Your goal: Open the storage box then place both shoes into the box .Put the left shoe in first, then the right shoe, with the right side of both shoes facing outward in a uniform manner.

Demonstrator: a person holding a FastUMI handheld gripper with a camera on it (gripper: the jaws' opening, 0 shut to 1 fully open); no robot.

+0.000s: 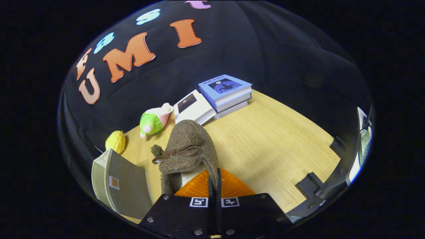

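Light falls evenly from above on the table [265, 139], which reads bright and warm, while the cloth wall [232, 49] behind stays very dark. The shoe [189, 149] throws a soft shadow onto the wood beside it. The books [225, 91] at the table's far edge are sharp, with no glare on them. Fisheye bending is strong (the table's edges curve), and the box [119, 186] near the rim looks stretched and slightly soft.
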